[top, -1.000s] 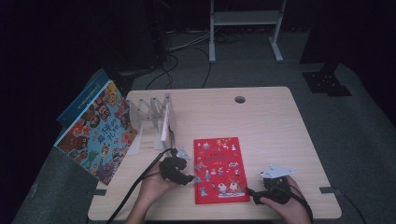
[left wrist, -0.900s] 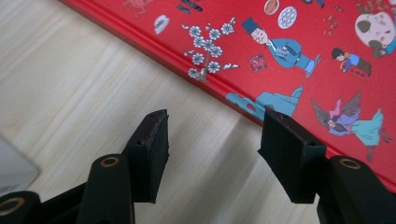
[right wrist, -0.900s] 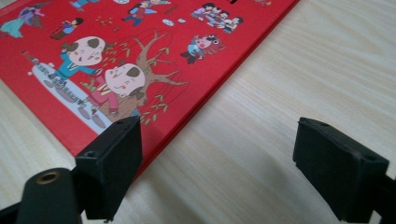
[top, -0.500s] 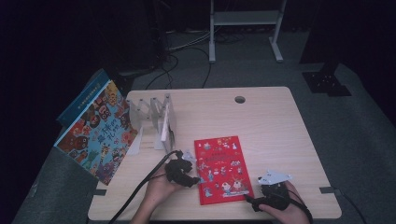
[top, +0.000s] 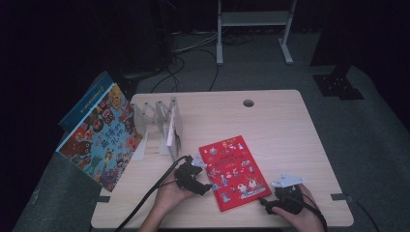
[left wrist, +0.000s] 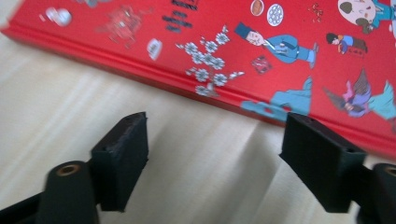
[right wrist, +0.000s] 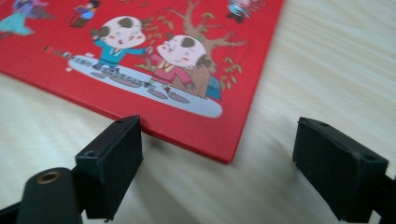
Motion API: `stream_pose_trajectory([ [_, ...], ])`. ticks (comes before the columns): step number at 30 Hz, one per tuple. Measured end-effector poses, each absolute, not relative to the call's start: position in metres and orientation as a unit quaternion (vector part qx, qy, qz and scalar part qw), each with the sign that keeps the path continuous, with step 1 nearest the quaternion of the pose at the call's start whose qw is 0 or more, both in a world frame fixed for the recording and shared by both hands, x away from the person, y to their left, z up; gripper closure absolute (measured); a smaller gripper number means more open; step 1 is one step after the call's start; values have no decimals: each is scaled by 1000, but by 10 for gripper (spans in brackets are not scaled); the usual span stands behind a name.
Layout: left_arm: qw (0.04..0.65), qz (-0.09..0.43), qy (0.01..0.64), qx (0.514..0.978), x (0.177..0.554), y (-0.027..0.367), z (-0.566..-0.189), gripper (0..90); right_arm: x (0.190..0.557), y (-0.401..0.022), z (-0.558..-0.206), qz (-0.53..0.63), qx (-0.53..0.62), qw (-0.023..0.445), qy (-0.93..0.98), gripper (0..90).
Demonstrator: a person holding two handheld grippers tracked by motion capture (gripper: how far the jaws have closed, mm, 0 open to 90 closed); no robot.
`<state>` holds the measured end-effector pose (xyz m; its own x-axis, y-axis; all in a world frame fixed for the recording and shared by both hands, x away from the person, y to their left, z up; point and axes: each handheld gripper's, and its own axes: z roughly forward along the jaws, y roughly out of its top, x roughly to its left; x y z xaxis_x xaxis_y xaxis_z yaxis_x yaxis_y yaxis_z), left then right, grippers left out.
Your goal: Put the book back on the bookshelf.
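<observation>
Red picture book (top: 235, 171), flat on the wooden table (top: 290, 130), cover up.

Thin hardback; glossy red cover printed with cartoon children, a tree, white blossoms and small figures. It lies askew, near the table's front edge, right of the white book rack (top: 162, 121). Left gripper (top: 200, 181) sits at the book's left edge, jaws apart and just opened wider, nothing between them. Right gripper (top: 265, 205) sits at the book's near right corner, jaws apart, empty.

book (top: 234, 171) between hand-held grippers — on table (top: 285, 125)
</observation>
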<state>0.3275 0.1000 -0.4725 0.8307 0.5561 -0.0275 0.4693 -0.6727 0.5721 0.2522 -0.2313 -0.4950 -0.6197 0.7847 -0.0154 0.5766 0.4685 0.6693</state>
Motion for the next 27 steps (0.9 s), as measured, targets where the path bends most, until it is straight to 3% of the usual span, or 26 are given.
stream_pose_trajectory([
  [12,307,115,304,894,354,94,-462,74,280,-256,-496,321,429,161,829,144],
  [27,289,97,338,890,421,60,-474,45,280,-243,-495,352,400,135,836,152],
])
